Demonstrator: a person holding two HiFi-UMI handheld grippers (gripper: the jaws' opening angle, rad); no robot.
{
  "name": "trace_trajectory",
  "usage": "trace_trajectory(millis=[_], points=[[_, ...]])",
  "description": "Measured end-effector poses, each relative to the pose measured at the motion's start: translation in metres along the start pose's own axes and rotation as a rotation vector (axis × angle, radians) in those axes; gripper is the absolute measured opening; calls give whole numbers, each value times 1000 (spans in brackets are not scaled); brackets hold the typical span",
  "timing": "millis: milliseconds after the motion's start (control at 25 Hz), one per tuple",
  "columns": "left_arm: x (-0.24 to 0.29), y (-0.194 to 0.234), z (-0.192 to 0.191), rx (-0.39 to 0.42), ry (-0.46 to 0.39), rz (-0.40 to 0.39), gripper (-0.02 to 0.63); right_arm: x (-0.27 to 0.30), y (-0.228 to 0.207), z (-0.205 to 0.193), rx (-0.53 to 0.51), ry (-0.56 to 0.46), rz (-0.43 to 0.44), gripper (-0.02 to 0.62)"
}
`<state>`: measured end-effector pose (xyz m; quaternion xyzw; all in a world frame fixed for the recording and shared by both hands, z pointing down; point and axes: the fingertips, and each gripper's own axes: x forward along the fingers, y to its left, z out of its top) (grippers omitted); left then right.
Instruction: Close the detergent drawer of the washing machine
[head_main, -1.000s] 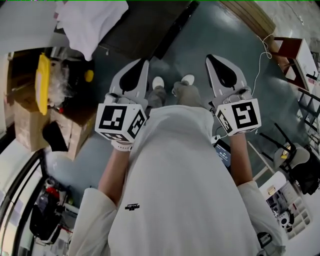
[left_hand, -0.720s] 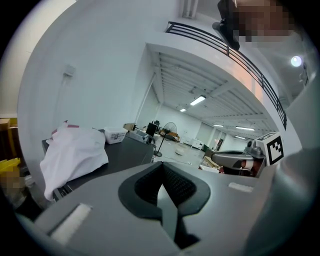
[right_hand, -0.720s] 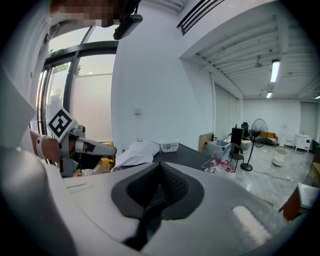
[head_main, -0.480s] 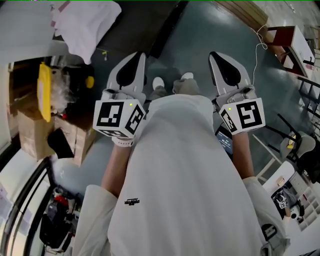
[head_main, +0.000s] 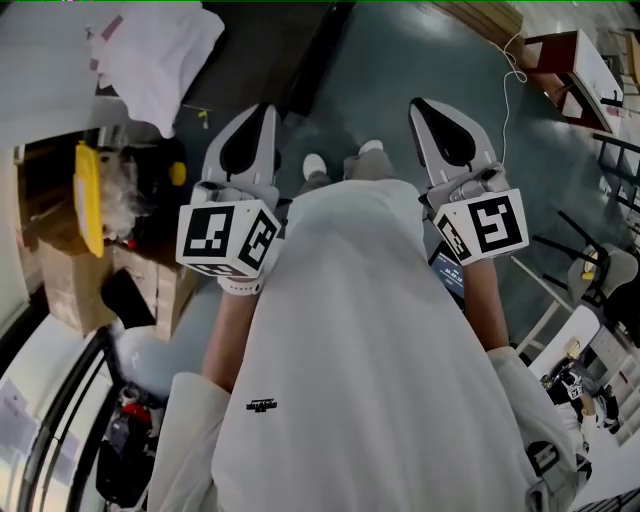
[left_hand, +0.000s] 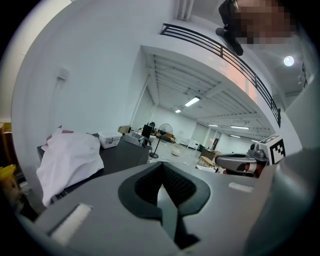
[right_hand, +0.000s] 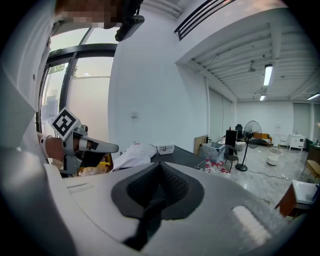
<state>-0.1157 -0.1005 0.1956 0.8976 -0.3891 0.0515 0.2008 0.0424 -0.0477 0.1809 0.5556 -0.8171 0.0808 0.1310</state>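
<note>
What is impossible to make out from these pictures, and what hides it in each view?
- Washing machine and detergent drawer: in no view, so the drawer's state is unknown.
- Head view: the person's torso hides the floor beneath; only shoe tips show.
- Left gripper view: the white cloth covers part of the dark table.
- Right gripper view: the shut right gripper fills the lower frame; the fan is too small for detail.

The washing machine and its detergent drawer lay outside all three views, so the drawer's look, state and position could not be told.
</note>
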Motion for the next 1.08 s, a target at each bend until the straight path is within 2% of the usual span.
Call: trace_trajectory(millis=[1080], points=[[2, 3, -10, -26, 23, -21, 17, 5, 5, 6, -16, 13, 5, 2]])
